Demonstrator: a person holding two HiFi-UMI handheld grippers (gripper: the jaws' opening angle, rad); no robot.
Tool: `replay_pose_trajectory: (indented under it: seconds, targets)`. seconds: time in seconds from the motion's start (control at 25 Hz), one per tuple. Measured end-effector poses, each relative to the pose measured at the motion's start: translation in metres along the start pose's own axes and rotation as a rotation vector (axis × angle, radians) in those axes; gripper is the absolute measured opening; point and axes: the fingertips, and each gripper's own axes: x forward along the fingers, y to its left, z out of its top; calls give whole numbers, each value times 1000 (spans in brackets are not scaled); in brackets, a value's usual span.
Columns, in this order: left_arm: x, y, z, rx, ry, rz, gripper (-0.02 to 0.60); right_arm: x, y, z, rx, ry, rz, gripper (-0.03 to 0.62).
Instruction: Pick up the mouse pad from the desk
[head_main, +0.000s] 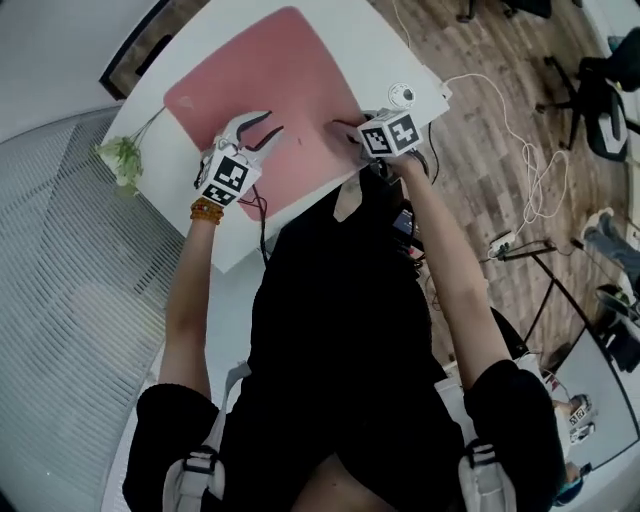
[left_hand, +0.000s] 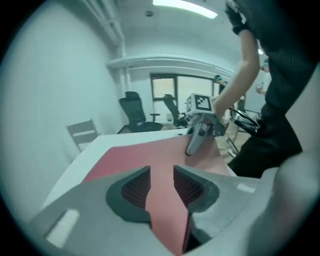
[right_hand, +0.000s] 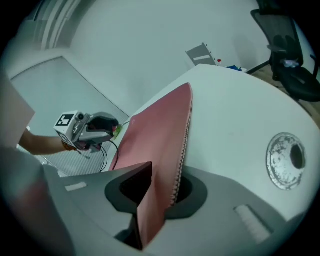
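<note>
Left hand-held gripper (head_main: 268, 128) hangs over the pad (head_main: 270, 70) near the counter's (head_main: 385, 45) front edge, jaws apart and gripping nothing. The pad lies mostly flat mid-counter, with its right side raised and pinched between the nearly closed jaws of the right hand-held gripper (right_hand: 165, 176). Risk noted: lifted from that one side alone, the limp pad may sag and slide out of the pinch, or drag across the counter.
</note>
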Motion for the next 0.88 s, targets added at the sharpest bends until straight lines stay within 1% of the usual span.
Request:
replay_pose_trajectory:
  seconds: [0.12, 0.2, 0.24, 0.32, 0.44, 0.48, 0.52, 0.56, 0.64, 0.76, 0.88]
  targets:
    - [-51, 17, -51, -252, -11, 207, 143, 10, 2, 5, 5, 2, 28, 95]
    - [-83, 13, -79, -403, -11, 325, 143, 10, 5, 6, -11, 25, 53, 94]
    - [-96, 8, -90, -477, -16, 372, 143, 6, 5, 4, -16, 35, 63, 94]
    - [-114, -2, -112, -626, -29, 442, 143, -5, 6, 1, -23, 47, 71, 89]
    - [-137, -10, -156, -864, -33, 545, 175, -8, 11, 6, -53, 62, 67, 91]
    - [-142, -12, -169, -934, -29, 587, 175, -6, 13, 9, -64, 68, 65, 91]
    - [-145, -15, -180, -994, -21, 618, 189, -6, 15, 13, -69, 72, 64, 91]
    - [-144, -18, -187, -1041, -13, 634, 215, -6, 17, 15, -69, 75, 63, 91]
    - [-138, -25, -194, -1099, -3, 628, 219, -5, 20, 17, -66, 78, 58, 92]
    - [-131, -35, -202, -1150, 6, 621, 219, -4, 24, 15, -69, 82, 40, 92]
    - [-132, -35, -208, -1195, 2, 649, 207, -3, 24, 13, -65, 81, 34, 92]
